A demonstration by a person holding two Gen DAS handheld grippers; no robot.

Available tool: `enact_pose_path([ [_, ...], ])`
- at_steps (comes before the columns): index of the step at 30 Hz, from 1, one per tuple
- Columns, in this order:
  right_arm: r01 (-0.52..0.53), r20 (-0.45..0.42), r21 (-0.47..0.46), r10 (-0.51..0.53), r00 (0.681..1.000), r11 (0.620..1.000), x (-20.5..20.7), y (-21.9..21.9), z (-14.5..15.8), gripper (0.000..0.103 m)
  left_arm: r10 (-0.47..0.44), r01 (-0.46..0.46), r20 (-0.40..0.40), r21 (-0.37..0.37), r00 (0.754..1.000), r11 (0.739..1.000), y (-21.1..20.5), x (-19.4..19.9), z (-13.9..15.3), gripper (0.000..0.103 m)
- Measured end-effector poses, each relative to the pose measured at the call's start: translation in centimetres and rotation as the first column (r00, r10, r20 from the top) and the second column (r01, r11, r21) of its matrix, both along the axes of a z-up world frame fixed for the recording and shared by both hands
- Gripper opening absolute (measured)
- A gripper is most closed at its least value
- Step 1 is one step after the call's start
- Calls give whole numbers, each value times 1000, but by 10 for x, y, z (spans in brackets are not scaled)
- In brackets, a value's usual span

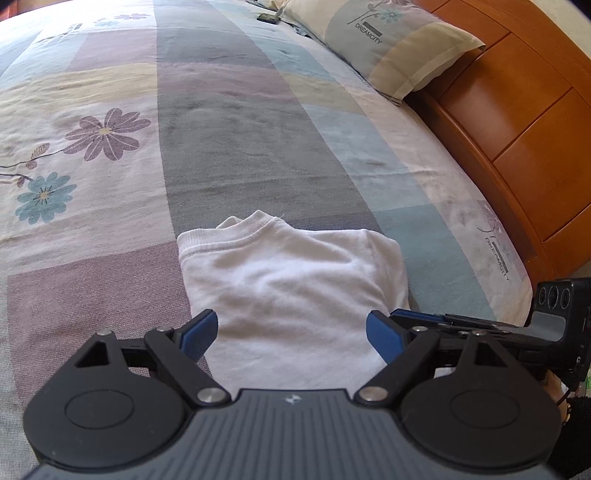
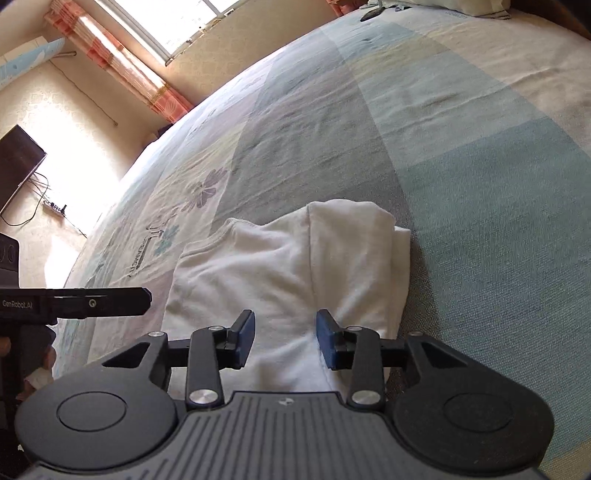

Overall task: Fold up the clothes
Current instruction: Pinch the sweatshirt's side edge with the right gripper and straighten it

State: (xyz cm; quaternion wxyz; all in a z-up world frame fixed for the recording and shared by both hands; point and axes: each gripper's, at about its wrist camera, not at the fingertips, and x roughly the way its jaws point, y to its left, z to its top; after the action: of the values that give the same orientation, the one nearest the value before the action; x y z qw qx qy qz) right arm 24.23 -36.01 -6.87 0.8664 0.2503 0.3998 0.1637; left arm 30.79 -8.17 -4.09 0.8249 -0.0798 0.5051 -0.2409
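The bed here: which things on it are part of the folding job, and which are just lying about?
Part of the job:
white shirt, folded
left gripper, open
right gripper, open

Just lying about:
pillow
small dark object near the pillow
bedspread

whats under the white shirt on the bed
The folded white shirt lies flat on the patchwork bedspread, which shows all around it. Whatever is tucked inside or beneath its folds is covered, so it cannot be seen. Both grippers are open above its near edge.
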Motion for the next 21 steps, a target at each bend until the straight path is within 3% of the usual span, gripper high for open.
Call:
enact_pose_path([
  [4,-1,-17,-27,0,1000,1000,-1,3,-3,42,20,-20,11,-6,1000,1000,4,1,2,87],
  [9,-66,45,-103,71,996,993,19,22,10,43,48,-48,20,-13,999,999,9,0,4,87],
  [18,-141,18,-225,149,989,964,32,45,-4,43,101,-102,-6,-45,995,994,23,-1,-3,87],
  [21,-144,12,-231,150,989,962,27,42,4,44,113,-114,-19,-83,993,990,23,2,-6,87],
])
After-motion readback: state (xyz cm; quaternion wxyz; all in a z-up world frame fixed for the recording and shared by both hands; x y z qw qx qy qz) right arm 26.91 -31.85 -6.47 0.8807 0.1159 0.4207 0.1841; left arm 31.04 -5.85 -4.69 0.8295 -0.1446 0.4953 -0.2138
